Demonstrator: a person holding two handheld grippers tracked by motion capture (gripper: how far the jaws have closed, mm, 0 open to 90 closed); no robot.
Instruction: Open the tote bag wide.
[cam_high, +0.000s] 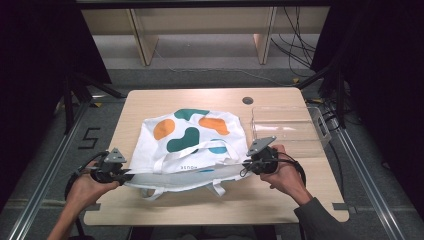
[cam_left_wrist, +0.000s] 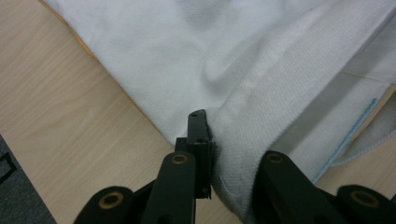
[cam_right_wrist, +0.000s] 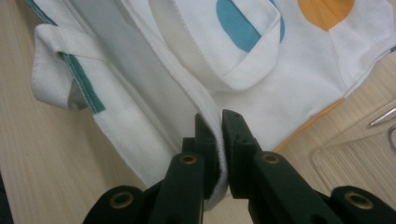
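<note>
While the left gripper (cam_high: 127, 176) pinches the near-left corner of the white tote bag (cam_high: 192, 145), jaws clamped on cloth, the bag lies mid-table (cam_high: 150, 102), and the right gripper (cam_high: 244, 167) grips its near-right rim, beside a clear box (cam_high: 300, 137).

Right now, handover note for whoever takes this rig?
Left claw: shut on the near left corner of the white cloth tote bag with orange, green and blue blobs.
Right claw: shut on the near right corner of the same edge.
Bag lies on the light wooden table, its near edge lifted and stretched between the claws; handles hang loose.
Clear plastic box sits to the right.
Done: both corners gripped.
Left: probably fold or move the bag.
</note>
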